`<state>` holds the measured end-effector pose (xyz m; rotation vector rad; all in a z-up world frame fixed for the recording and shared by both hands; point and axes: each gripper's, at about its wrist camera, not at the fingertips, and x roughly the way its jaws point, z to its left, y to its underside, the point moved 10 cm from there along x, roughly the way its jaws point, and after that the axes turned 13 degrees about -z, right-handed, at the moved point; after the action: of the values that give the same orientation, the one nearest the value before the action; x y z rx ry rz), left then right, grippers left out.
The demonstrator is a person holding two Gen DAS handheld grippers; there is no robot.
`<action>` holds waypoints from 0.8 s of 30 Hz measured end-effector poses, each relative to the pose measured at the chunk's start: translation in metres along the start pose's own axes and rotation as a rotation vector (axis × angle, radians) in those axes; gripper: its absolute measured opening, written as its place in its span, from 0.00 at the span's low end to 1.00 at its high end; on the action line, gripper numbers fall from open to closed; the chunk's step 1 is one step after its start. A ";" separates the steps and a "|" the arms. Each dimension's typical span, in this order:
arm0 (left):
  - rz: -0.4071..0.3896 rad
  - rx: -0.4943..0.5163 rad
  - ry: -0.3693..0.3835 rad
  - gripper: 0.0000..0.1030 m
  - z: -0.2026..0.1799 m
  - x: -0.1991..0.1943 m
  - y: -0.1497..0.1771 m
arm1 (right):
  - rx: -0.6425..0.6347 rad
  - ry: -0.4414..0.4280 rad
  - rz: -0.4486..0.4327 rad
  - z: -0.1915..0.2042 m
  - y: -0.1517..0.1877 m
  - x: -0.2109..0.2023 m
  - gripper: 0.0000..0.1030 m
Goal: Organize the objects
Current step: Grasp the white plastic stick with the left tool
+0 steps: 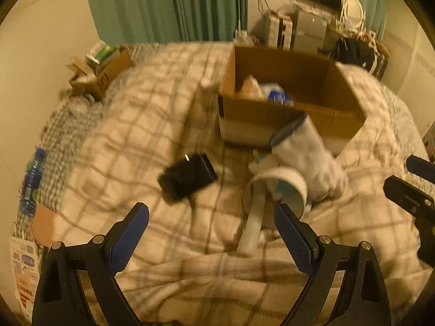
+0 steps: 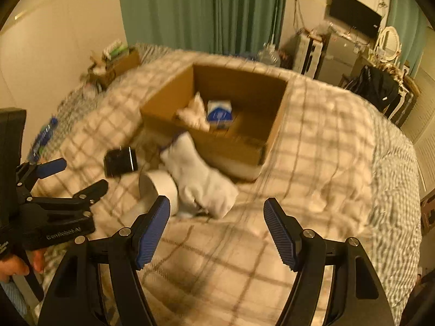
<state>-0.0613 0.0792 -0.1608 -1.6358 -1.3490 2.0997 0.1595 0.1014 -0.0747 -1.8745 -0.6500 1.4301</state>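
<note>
Left wrist view | white crumpled cloth at cardboard box's 6 o'clock, blurred | left hand-held gripper, right hand-held gripper both gaping, empty

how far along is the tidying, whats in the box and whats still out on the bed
Partly done. The cardboard box already holds a blue-and-white pack and a crumpled white item. Nothing is in hand: the left gripper and right gripper are both open and empty above the blanket. Still out: the black device, the white roll and the white cloth.
</note>
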 end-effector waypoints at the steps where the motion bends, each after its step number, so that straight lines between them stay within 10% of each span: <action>1: 0.032 0.006 0.012 0.93 -0.004 0.010 0.009 | -0.005 -0.001 0.011 0.003 0.005 0.006 0.69; 13: 0.297 0.026 0.132 0.62 -0.036 0.073 0.076 | 0.030 -0.047 0.145 0.014 0.044 0.064 0.69; 17: 0.285 0.014 0.189 0.23 -0.042 0.066 0.076 | 0.013 -0.048 0.168 0.019 0.049 0.069 0.69; 24: 0.171 -0.030 0.223 0.19 -0.035 0.026 0.056 | -0.029 -0.072 0.148 0.033 0.039 0.062 0.69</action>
<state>-0.0212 0.0816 -0.2191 -1.9937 -1.2141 1.9185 0.1443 0.1287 -0.1483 -1.9348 -0.5790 1.5959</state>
